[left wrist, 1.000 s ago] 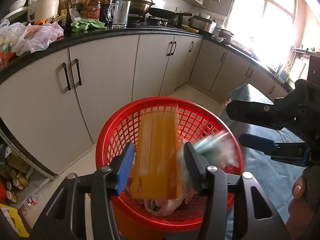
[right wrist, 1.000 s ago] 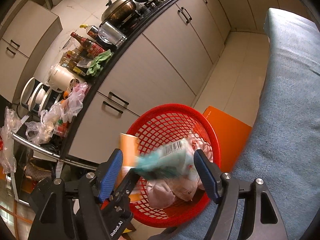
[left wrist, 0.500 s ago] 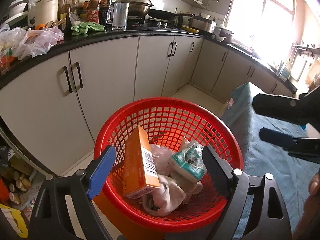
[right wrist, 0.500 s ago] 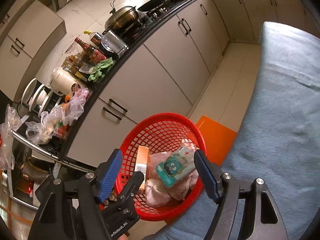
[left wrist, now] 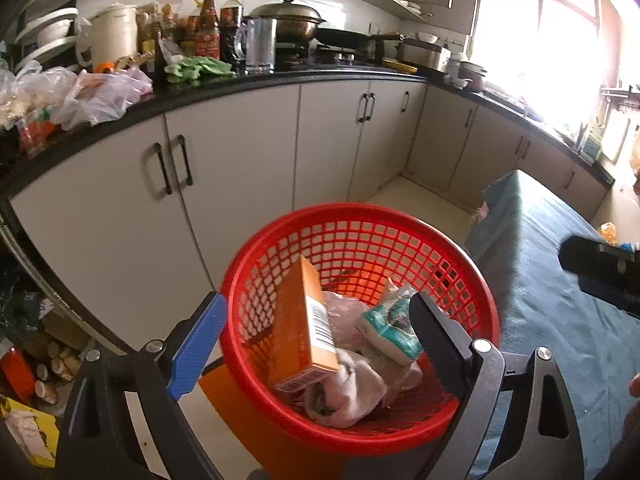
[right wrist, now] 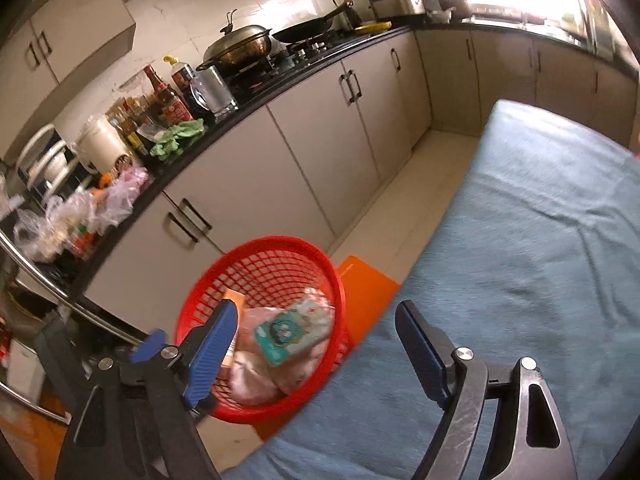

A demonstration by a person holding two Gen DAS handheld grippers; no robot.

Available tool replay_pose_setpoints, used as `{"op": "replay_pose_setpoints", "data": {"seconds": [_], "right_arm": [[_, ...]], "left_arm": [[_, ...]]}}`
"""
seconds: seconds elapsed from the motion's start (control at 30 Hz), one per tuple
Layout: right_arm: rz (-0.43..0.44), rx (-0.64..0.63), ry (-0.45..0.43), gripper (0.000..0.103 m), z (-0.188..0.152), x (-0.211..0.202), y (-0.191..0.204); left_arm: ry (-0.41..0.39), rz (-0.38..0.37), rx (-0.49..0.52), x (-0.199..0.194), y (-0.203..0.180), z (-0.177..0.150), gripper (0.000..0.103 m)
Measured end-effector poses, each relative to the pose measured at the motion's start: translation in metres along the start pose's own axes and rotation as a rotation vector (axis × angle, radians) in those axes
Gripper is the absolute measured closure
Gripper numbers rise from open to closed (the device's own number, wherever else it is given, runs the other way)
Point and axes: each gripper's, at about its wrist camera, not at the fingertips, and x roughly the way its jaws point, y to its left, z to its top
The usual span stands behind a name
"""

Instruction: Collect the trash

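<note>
Red plastic mesh forms the basket [left wrist: 472, 280], which stands on an orange stool beside the blue-covered tabletop [right wrist: 540, 220] and holds all the trash in view. Going left to right inside it: an orange carton [left wrist: 298, 324] leans upright against the wall, pink crumpled plastic [left wrist: 352, 388] lies along the bottom, and a teal packet [left wrist: 390, 326] rests on top of that. The carton looks light and stiff, best pinched across its narrow faces; the plastic is soft and will crush, so any bunched fold would do; the packet seems glossy and may slip, so take it across the middle. The left claw [left wrist: 316, 344] hangs over the basket, jaws opening, with nothing pressed between them. The right claw [right wrist: 312, 348], over the tabletop's edge, is opening too and holds nothing.
</note>
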Motion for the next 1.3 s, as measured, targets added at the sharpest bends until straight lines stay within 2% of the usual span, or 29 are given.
{"op": "replay_pose_setpoints", "data": {"seconds": [0.3,0.5,0.7,0.9,1.3], "right_arm": [[-0.123,-0.121,-0.048,0.016,-0.029,-0.027,-0.002],[-0.191,-0.190,-0.101,0.016,-0.055,-0.051,-0.004],[-0.260,-0.254,-0.159,0.015,-0.085,-0.075,-0.012],[-0.308,-0.299,-0.194,0.013,-0.108,-0.092,-0.016],[-0.350,-0.306,-0.310,0.009,-0.135,-0.121,-0.033]], "left_arm": [[-0.072,0.088,0.035,-0.023,-0.002,-0.006,0.004],[-0.112,0.163,0.070,-0.042,-0.007,-0.011,0.004],[-0.156,0.150,0.088,-0.060,-0.008,-0.022,0.004],[-0.179,0.247,0.111,-0.080,-0.022,-0.040,0.004],[-0.183,0.213,0.154,-0.097,-0.041,-0.072,0.004]]}}
